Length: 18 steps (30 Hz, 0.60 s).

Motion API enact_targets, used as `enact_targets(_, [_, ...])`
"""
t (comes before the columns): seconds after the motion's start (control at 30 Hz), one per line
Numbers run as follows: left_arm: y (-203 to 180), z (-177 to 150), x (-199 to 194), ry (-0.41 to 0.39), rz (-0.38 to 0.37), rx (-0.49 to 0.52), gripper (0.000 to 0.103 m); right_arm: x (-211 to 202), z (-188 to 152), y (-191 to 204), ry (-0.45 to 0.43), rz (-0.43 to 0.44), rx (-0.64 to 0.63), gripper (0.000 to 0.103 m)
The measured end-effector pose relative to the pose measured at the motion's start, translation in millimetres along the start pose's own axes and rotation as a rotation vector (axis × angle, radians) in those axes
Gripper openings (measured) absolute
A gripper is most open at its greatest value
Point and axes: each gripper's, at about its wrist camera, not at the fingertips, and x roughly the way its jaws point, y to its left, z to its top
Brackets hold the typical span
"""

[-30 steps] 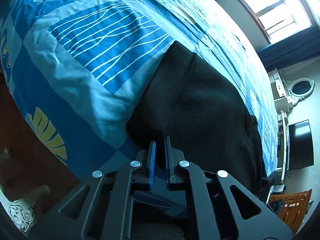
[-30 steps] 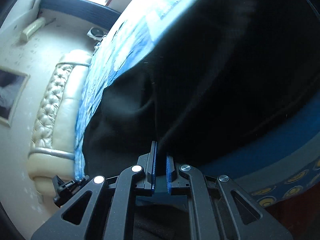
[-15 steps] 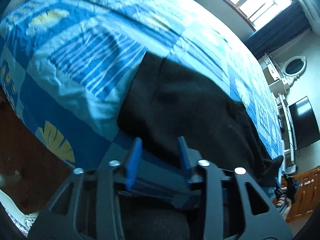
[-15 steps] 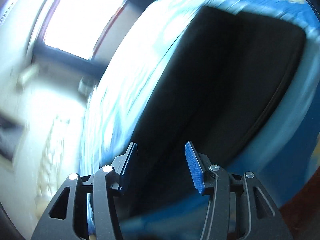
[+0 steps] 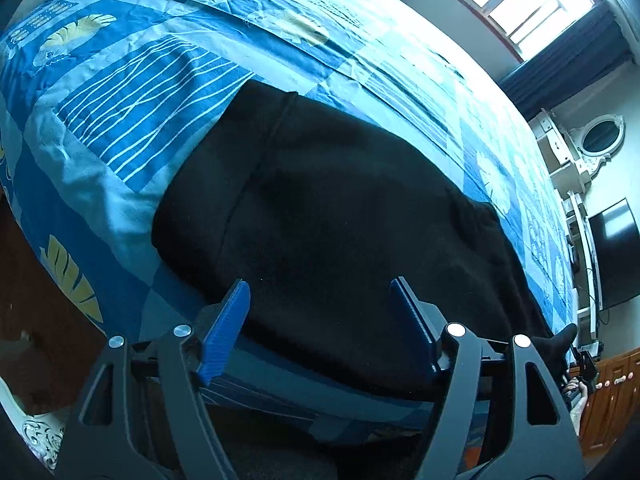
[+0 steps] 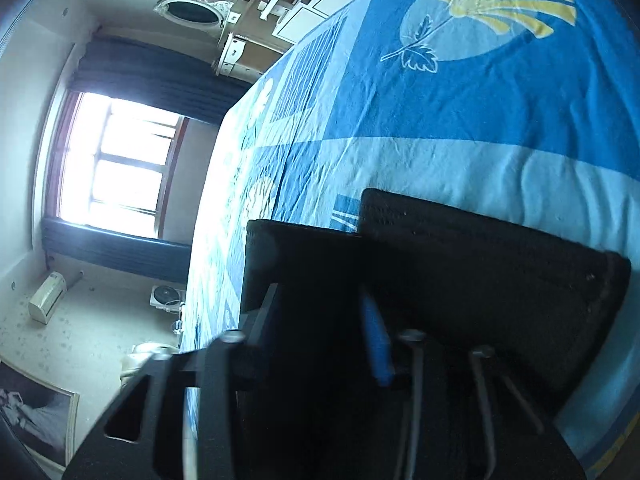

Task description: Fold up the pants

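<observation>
The left gripper [image 5: 320, 312] is being held with its jaws wide apart, having just been opening; nothing is being pressed between the blue pads [image 5: 224, 332]. The pants [image 5: 340, 220] are lying just beyond and below the fingertips, spread as a black folded mass on the bedspread [image 5: 132, 92], near the bed's edge. No contact between pad and cloth is being shown clearly.

The right gripper [image 6: 320, 320] is being seen blurred and in shadow in its own view. Its jaws have just been closing; one blue pad [image 6: 376, 344] is being made out, the other being lost in the dark. Whether cloth is being pinched cannot be told from this view. In the left wrist view, a dark tip of cloth [image 5: 560, 340] is being seen raised at the far right edge, beside a hand [image 5: 576, 396] on a dark device, too small to be read.

Only the right wrist view is showing the pants' two squared ends [image 6: 480, 248], one overlapping the other. A window [image 5: 516, 4], dark curtain [image 5: 568, 60] and oval mirror [image 5: 602, 140] are being shown in both views. A screen [image 5: 616, 256] is being shown only in the left view; an air conditioner [image 6: 48, 298] and a picture [image 6: 36, 412] only in the right.
</observation>
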Motion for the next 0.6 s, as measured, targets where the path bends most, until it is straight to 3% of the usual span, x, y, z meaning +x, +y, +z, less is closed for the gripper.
enact_targets(0.03, [-1, 0, 1, 0.0, 0.008, 0.008, 0.072, 3, -5, 6, 0.003, -0.004, -0.012, 0.007])
enact_targets(0.33, [-8, 0, 6, 0.005, 0.037, 0.02, 0.077, -68, -1, 29, -0.083, 0.084, -0.138, 0.004])
enact_targets(0.47, [-9, -3, 8, -0.001, 0.042, 0.028, 0.079, -90, -2, 14, -0.096, 0.064, -0.149, 0.004])
enact_targets(0.6, [-13, -5, 11, -0.007, 0.055, 0.054, 0.081, -94, -7, -32, -0.08, -0.004, -0.101, 0.003])
